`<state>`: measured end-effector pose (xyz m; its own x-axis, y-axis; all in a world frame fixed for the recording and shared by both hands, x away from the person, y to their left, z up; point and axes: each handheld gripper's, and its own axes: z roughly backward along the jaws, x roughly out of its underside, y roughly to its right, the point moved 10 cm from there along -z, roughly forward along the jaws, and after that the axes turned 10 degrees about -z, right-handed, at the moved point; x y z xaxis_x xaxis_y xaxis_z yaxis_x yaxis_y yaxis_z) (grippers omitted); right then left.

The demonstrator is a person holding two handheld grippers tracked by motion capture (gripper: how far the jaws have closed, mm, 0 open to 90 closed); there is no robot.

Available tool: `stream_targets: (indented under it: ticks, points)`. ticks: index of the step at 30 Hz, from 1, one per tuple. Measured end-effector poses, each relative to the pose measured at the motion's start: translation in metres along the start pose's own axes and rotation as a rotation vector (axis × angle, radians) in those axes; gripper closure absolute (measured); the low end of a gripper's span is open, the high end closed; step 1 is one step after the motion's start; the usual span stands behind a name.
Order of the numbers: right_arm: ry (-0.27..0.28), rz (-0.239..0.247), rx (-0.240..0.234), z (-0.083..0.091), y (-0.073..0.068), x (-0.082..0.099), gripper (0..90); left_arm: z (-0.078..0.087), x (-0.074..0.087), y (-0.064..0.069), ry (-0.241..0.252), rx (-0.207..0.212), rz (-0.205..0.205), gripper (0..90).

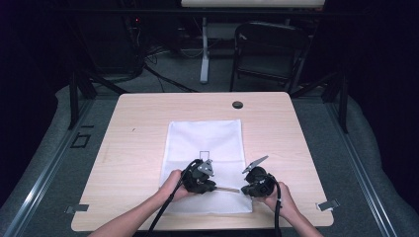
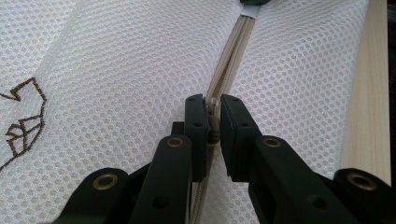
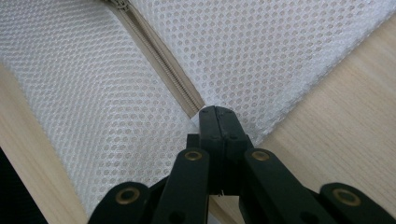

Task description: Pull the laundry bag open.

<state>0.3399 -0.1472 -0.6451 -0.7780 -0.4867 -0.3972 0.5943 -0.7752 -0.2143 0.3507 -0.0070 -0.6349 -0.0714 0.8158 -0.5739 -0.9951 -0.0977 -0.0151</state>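
A white mesh bag [image 1: 205, 165] lies flat on the pale wooden desk [image 1: 133, 143], its near end toward the person, with a beige zipper [image 3: 164, 65] running across that end. The left gripper [image 2: 213, 114] has its fingers [image 2: 196, 121] closed on the small zipper pull [image 2: 214, 122], pinching the tab between the pads. The right gripper [image 3: 215, 119] has its fingers [image 3: 208, 123] shut tight on the bag's edge at the end of the zipper, just where the mesh meets the bare desk.

The bag looks very light and limp: thin netting that will bunch and slide over the smooth wood rather than resist a tug. That makes a one-handed pull unlikely to work; the cloth by the zipper's end needs holding taut, as the right gripper appears placed to do. The pull is small and hard, easy to lose from the pads if drawn at an angle, so a straight draw along the teeth seems safest. The mesh itself could snag or stretch if the slider catches it.
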Motion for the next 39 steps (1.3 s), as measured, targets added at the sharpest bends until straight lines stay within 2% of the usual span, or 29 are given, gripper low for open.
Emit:
stream_targets:
  ticks: [9, 14, 18, 22, 25, 36, 39]
  points:
    - [-0.025, 0.009, 0.024, 0.003, 0.005, 0.005, 90.0, -0.003, -0.005, 0.004, 0.005, 0.008, -0.01, 82.0]
    - [-0.029, 0.006, 0.013, 0.003, 0.005, 0.005, 90.0, -0.002, -0.005, 0.005, 0.007, 0.009, -0.009, 82.0]
    - [-0.036, 0.011, 0.022, 0.004, 0.006, 0.005, 90.0, -0.002, -0.007, 0.008, 0.012, 0.01, -0.003, 82.0]
    - [-0.042, 0.005, 0.014, 0.006, 0.009, 0.008, 90.0, -0.007, -0.01, 0.012, 0.002, 0.007, -0.016, 82.0]
    - [-0.046, 0.011, 0.027, 0.007, 0.01, 0.009, 90.0, -0.006, -0.01, 0.012, 0.005, 0.008, -0.018, 82.0]
    - [-0.059, 0.008, 0.033, 0.008, 0.012, 0.011, 90.0, 0.007, 0.006, 0.009, 0.002, 0.002, 0.005, 82.1]
    - [-0.06, 0.006, 0.035, 0.009, 0.013, 0.011, 90.0, 0.011, 0.013, 0.007, 0.0, 0.0, 0.025, 82.0]
